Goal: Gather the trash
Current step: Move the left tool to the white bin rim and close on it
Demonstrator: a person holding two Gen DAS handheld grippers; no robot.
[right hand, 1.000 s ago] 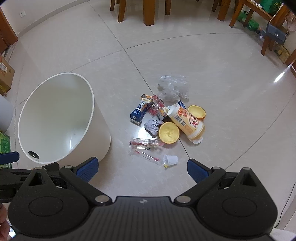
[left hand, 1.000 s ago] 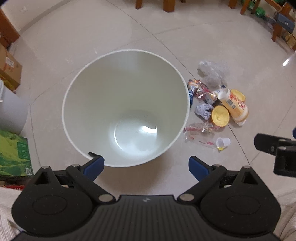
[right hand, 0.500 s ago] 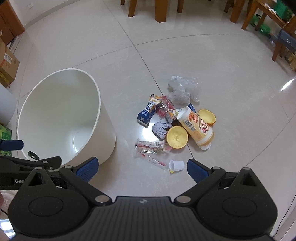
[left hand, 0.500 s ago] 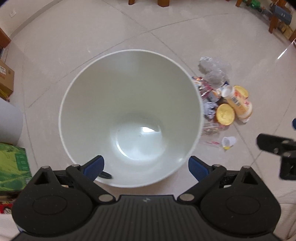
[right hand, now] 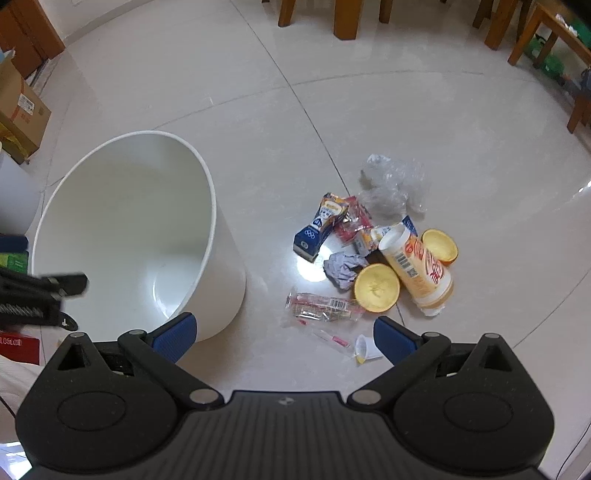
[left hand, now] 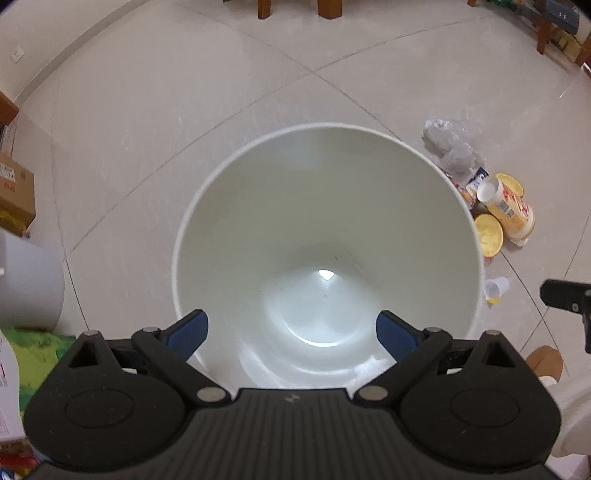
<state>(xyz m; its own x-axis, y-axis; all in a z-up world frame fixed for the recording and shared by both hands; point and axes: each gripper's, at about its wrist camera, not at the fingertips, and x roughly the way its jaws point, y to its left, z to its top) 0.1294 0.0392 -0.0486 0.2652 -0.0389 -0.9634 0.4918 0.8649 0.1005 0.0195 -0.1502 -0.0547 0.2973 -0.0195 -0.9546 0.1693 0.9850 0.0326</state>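
An empty white bin [left hand: 325,221] [right hand: 122,221] stands on the tiled floor. My left gripper [left hand: 291,334] hovers open over its near rim, holding nothing. Right of the bin lies a litter pile: a yellow cup [right hand: 417,266] on its side, two orange halves [right hand: 376,288] [right hand: 439,245], a blue carton [right hand: 319,229], crumpled paper [right hand: 343,267], clear plastic [right hand: 395,184], a clear wrapper [right hand: 321,306] and a small white cup [right hand: 365,347]. My right gripper [right hand: 282,338] is open and empty above the floor just short of the pile.
Wooden chair and table legs [right hand: 345,18] stand at the far side. Cardboard boxes [right hand: 22,110] sit at the left, with a green box [left hand: 33,354] and a white container [left hand: 26,280] near the bin. The other gripper's black tip [left hand: 565,295] shows at right.
My left gripper has moved over the bin, so the bin now fills the middle of its view. My right gripper has drifted nearer the litter pile. Both stay open.
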